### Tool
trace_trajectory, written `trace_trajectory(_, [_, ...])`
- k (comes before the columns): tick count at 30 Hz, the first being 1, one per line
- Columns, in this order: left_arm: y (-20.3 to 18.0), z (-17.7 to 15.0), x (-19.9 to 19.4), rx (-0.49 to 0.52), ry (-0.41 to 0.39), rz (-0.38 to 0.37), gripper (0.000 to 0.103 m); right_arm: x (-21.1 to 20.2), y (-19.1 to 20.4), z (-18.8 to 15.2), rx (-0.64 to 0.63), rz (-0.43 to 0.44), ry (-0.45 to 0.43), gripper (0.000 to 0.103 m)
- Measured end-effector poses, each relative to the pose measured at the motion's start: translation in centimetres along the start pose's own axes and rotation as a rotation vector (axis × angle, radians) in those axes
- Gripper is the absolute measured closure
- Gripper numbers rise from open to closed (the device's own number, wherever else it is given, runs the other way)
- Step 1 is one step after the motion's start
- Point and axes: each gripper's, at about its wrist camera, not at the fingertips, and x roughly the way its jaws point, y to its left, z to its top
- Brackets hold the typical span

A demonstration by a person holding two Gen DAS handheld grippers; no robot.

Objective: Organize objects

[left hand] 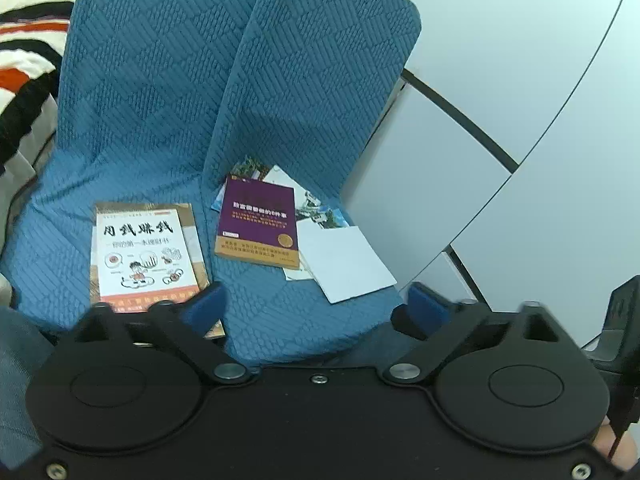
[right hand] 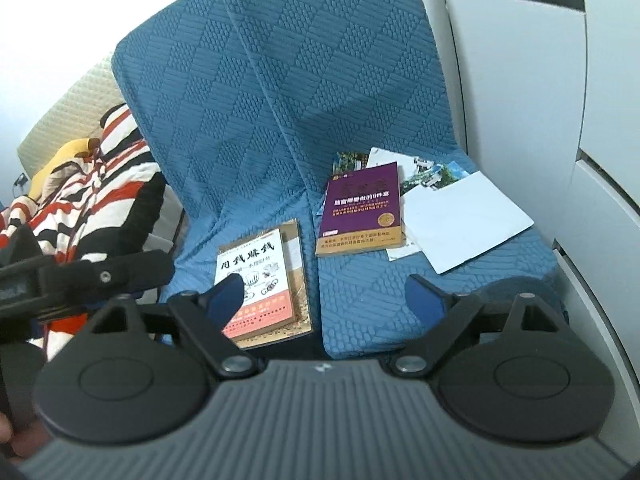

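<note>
Both grippers hang over the front edge of a blue quilted seat (left hand: 160, 120), each with jaws spread wide and nothing between them. The left gripper (left hand: 316, 304) and the right gripper (right hand: 324, 292) both point down at the cushion where the things to tidy lie.

Two groups sit on the seat. On the left cushion a white book (left hand: 144, 252) lies flat on top of a brown book (left hand: 192, 224), the pair stacked and reaching close to the front edge. On the right cushion a purple book (right hand: 362, 210) lies on a loose scatter of postcards (right hand: 432, 172) with a white sheet (right hand: 464, 226) fanned out to its right (how many cards lie underneath cannot be told).

The white book's long axis runs roughly away from the jaws, its near short edge just ahead of each gripper's left finger. The left gripper seems nearer the stack, and the right gripper sits more squarely before the purple book, which lies farther back. A likely next move is gathering the purple book toward the stack.
</note>
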Motion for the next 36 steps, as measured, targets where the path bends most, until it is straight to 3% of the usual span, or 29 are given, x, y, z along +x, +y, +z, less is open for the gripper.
trace_trajectory(18, [3.8, 0.9, 5.3, 0.027, 0.001, 0.019, 0.001, 5.6, -1.2, -0.3, 0.029, -0.078, 0.043, 0.014])
trace_trajectory(36, [7.2, 2.0, 15.0, 0.048, 0.013, 0.102, 0.001, 14.3, -3.7, -0.8, 0.025, -0.134, 0.063, 0.014])
